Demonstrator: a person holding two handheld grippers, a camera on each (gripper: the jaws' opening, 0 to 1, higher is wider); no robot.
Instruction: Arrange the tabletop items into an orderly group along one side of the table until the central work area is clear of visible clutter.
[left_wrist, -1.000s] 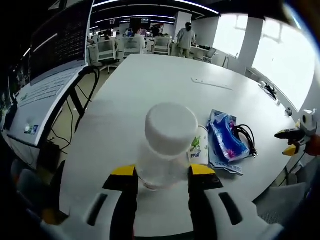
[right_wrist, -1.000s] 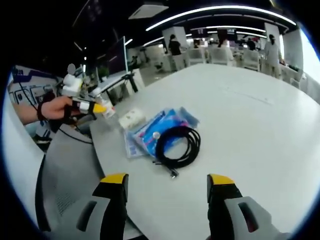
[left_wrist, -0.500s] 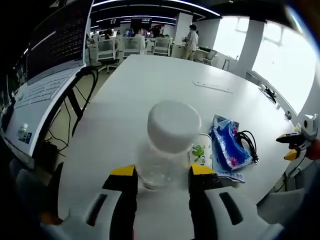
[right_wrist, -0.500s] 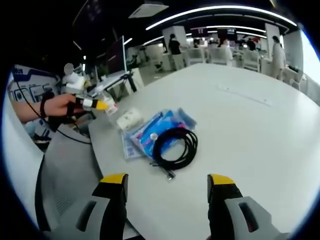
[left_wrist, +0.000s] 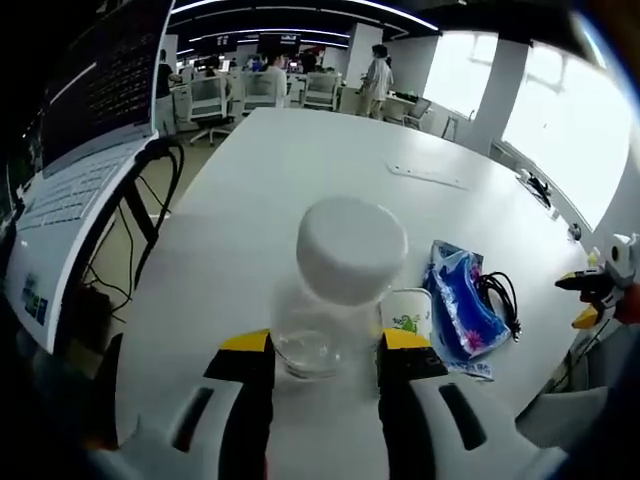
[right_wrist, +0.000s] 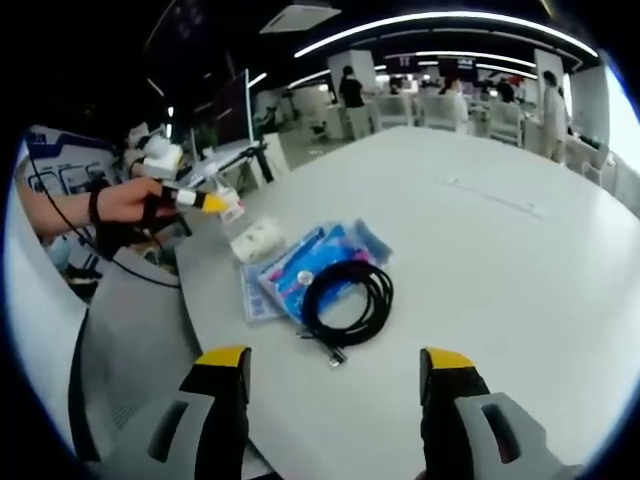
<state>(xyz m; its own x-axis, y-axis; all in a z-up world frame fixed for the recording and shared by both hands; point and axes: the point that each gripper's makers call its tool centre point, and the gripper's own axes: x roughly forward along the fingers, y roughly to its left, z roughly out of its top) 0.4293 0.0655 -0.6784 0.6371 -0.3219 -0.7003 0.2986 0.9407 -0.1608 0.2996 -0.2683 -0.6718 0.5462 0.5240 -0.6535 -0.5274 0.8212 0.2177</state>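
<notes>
Clear plastic jar (left_wrist: 340, 300) with a white screw lid sits clamped between the yellow-tipped jaws of the left gripper (left_wrist: 325, 345), held above the near part of the white table (left_wrist: 300, 170). Left of the table in the left gripper view, a black chair frame and a slanted white board stand by the edge. Just right of the jar, a small white cup with a green print (left_wrist: 407, 320) stands on the tabletop, touching a blue plastic packet (left_wrist: 460, 310); a coiled black cable (left_wrist: 500, 295) lies on the packet's far side. In the right gripper view, a hand (right_wrist: 125, 200) holds the left gripper at the table's left edge, near a small white box (right_wrist: 257, 240). The right gripper (right_wrist: 335, 365) hovers with jaws spread wide, gripping nothing, well short of the cable.
</notes>
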